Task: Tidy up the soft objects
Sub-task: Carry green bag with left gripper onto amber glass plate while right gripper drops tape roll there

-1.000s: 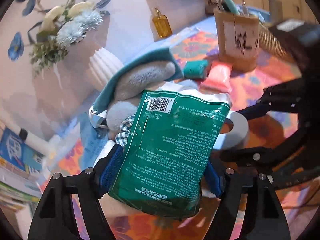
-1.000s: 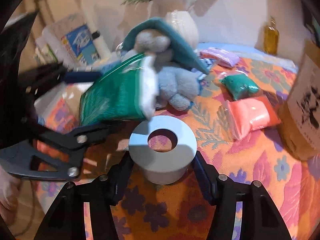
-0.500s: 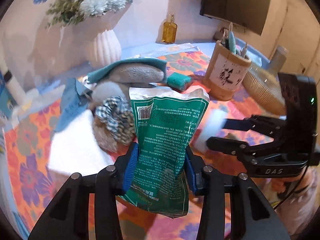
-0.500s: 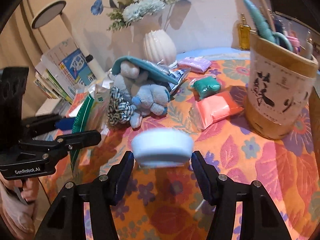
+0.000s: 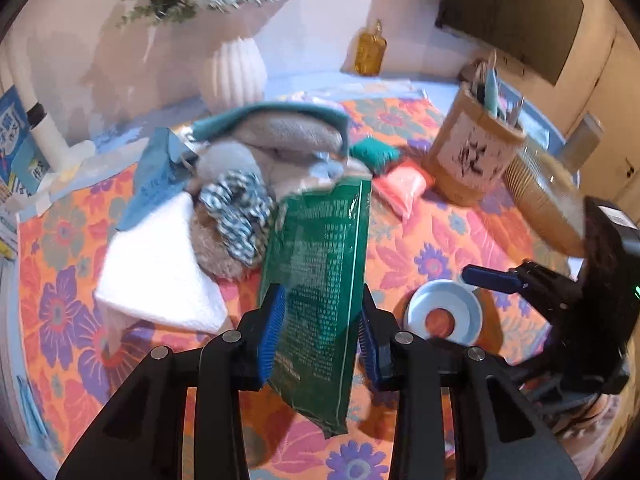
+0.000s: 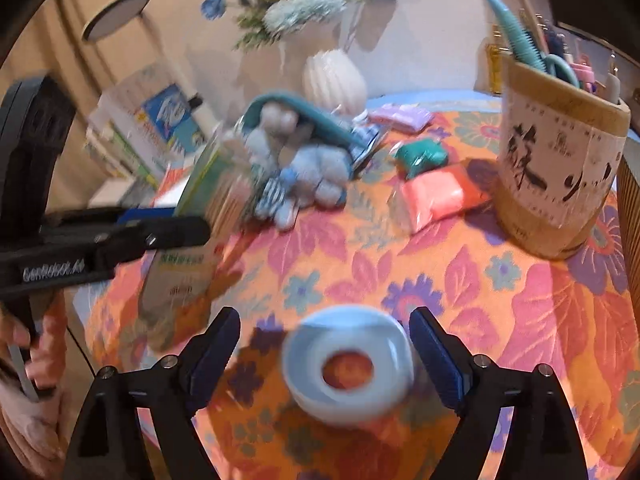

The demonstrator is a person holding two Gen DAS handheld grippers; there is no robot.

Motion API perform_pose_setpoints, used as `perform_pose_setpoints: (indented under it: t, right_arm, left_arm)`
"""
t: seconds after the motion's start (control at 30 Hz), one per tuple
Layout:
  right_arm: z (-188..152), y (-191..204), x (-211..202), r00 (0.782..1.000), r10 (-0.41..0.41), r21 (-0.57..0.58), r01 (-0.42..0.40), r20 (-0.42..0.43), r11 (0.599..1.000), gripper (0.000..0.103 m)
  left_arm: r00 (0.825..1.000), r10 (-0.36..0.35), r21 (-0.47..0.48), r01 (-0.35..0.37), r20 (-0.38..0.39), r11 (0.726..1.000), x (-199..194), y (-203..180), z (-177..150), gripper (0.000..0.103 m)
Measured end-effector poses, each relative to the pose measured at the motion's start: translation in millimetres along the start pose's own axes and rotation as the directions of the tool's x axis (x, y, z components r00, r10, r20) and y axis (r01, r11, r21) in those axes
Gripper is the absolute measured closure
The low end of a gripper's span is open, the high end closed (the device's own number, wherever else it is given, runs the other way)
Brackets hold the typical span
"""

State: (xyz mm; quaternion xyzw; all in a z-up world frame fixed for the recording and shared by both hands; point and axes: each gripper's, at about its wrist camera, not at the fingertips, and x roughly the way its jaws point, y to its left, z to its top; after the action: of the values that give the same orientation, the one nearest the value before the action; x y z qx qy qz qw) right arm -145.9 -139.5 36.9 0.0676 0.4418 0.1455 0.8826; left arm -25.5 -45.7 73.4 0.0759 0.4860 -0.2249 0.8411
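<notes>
My left gripper has its blue pads pressed on the sides of a green printed packet, and its jaws are still closing on it. The packet hangs upright above the flowered tablecloth. In the right wrist view the same packet sticks out of the left gripper at the left. My right gripper has its jaws opening. A white tape roll lies flat on the cloth between them, touched by neither pad. The roll also shows in the left wrist view.
Behind the packet lie a grey plush toy under a teal cloth, a checked scrunchie and a white folded towel. Green, pink and purple pouches lie near a pen holder. A white vase stands at the back.
My right gripper has let go of the white roll, which now lies on the cloth, and its jaws have spread wide. My left gripper rolled and squeezed the green packet narrower.
</notes>
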Motion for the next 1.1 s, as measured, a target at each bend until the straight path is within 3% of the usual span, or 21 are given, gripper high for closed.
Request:
perform_pose_setpoints:
  t: [0.03,0.1,0.17,0.33,0.47,0.5,0.53,0.57,0.67,0.77,0.97,1.1]
  right_arm:
    - [-2.3,2.2,1.2,0.999,-0.028,-0.026,0.027,-0.015,0.999,0.017]
    - [-5.4,5.2,6.5,0.995,-0.086,-0.074,0.082,-0.049,0.994,0.016]
    - [-6.6,3.0,13.2,0.992,-0.099,-0.07,0.094,-0.074,0.993,0.016]
    - [-10.4,5.1,22.5,0.986,-0.131,-0.1,0.12,-0.104,0.988,0.016]
    - [-15.3,15.2,26.0,0.978,-0.19,-0.142,0.177,-0.084,0.974,0.02]
    - [-17.6,16.3,25.4,0.978,-0.194,-0.141,0.182,-0.076,0.973,0.024]
    - [-18.1,18.0,23.8,0.981,-0.184,-0.131,0.174,-0.068,0.976,0.036]
    - [-18.4,19.4,22.7,0.98,-0.188,-0.124,0.179,-0.069,0.976,0.037]
    - [-16.9,8.4,17.6,0.989,-0.132,-0.062,0.128,-0.065,0.99,0.038]
    - [-11.2,-13.1,5.8,0.998,-0.043,0.048,0.044,-0.037,0.998,0.038]
    - [1.4,-34.4,-31.5,0.999,0.027,0.112,-0.032,0.043,0.993,0.038]
    - [12.6,-44.0,-64.6,0.998,0.005,0.117,-0.012,0.063,0.993,0.038]
  left_arm:
    - [1.0,0.006,-0.003,-0.006,-0.008,1.0,5.2,-0.8,-1.1,0.064]
    - [0.999,-0.004,-0.005,0.003,-0.042,1.0,13.8,0.0,-1.8,0.033]
    - [0.998,0.008,0.01,-0.007,-0.056,1.0,24.6,-0.1,-2.2,0.016]
    - [0.994,0.048,0.059,-0.042,-0.103,0.997,51.7,-8.5,-5.4,0.016]
    - [0.988,0.131,0.099,-0.124,-0.076,0.987,62.9,-14.3,-3.9,0.016]
    - [0.989,0.134,0.103,-0.126,-0.07,0.987,65.1,-14.7,-4.0,0.018]
    - [0.99,0.131,0.1,-0.125,-0.058,0.987,66.3,-14.6,-4.8,0.025]
    - [0.99,0.132,0.098,-0.127,-0.045,0.987,67.8,-14.6,-6.5,0.045]
    - [0.99,0.138,0.09,-0.135,-0.023,0.987,63.0,-14.9,-9.7,0.057]
    - [0.991,0.137,0.079,-0.137,0.012,0.987,43.7,-17.1,-10.8,0.057]
    - [0.996,0.086,0.037,-0.086,0.005,0.996,4.7,-20.9,-4.0,0.057]
    - [0.998,-0.033,-0.018,0.032,-0.05,0.999,-9.2,-27.2,11.9,0.056]
